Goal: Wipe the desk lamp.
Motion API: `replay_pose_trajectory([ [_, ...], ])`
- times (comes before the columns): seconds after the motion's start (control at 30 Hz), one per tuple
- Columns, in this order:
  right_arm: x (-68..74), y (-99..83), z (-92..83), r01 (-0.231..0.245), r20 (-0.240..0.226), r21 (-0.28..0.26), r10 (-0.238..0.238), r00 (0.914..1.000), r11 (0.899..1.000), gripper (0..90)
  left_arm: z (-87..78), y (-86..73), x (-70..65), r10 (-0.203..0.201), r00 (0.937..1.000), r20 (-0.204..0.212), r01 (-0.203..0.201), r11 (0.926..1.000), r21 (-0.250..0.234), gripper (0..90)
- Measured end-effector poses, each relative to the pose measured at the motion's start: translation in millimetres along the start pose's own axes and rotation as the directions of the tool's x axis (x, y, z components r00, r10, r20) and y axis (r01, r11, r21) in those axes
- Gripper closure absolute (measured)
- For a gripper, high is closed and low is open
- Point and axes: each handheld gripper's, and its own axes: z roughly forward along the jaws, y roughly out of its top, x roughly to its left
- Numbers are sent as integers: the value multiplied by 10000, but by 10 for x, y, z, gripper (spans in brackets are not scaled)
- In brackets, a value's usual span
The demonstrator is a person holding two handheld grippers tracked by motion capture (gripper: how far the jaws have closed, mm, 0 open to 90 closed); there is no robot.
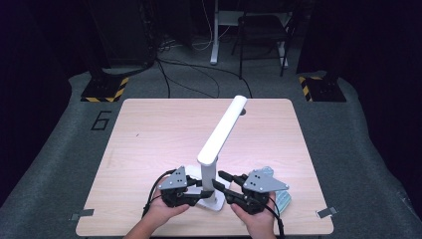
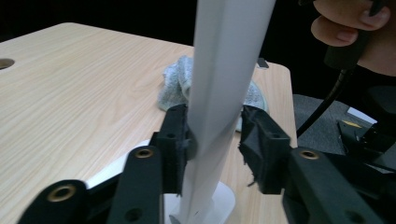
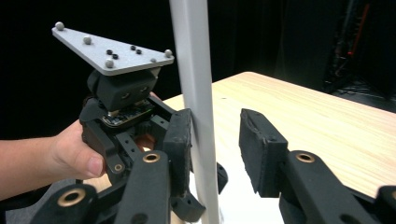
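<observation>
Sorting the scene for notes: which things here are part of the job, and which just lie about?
In the job:
- white desk lamp
- left tool
- right tool

Lying about:
- grey cloth, on the table behind the lamp

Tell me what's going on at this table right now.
A person works on a white desk lamp standing near the front edge of the wooden table. The left gripper and the right gripper both straddle the lamp's upright post from opposite sides. In each gripper view one pad touches the post while a gap shows at the other, so neither clamps it. A grey cloth lies on the table behind the lamp's base.
</observation>
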Motion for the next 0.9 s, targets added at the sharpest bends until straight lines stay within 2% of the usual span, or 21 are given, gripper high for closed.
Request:
replay_pose_trajectory([
  [0.1, -42, -52, -109, -269, 232, -88, 271, 9994, 9996, 622, 54, 22, -29, 98, 9997, 224, -101, 9999, 121, 690],
  [0.23, -85, -124, -206, -507, 470, -92, 511, 9976, 9987, 609, 88, 39, -50, 198, 9998, 79, -199, 9996, 198, 725],
  [0.37, -108, -156, -263, -690, 687, -136, 697, 9952, 9975, 597, 107, 62, -79, 451, 9973, -573, -430, 9984, 365, 748],
  [0.5, -100, -152, -259, -735, 899, -20, 734, 9932, 9973, 581, 137, 73, -73, 235, 9931, -1149, -197, 9992, 334, 759],
  [0.57, -84, -148, -229, -717, 1095, 39, 709, 9915, 9974, 567, 165, 72, -63, 66, 9885, -1510, -37, 9998, 193, 760],
  [0.63, -72, -133, -190, -687, 1227, -13, 683, 9901, 9976, 560, 181, 66, -39, -211, 9878, -1540, 224, 9997, 64, 755],
  [0.7, -41, -104, -145, -563, 1375, -58, 566, 9889, 9984, 556, 175, 49, -18, -436, 9901, -1333, 425, 9990, -116, 744],
  [0.8, 15, -70, -88, -226, 1606, 49, 215, 9868, 9997, 561, 131, 34, 12, -515, 9895, -1353, 485, 9985, -253, 673],
  [0.9, 70, -59, -41, -17, 1757, 116, -4, 9844, 9999, 568, 78, 21, 35, -558, 9890, -1366, 514, 9980, -357, 638],
])
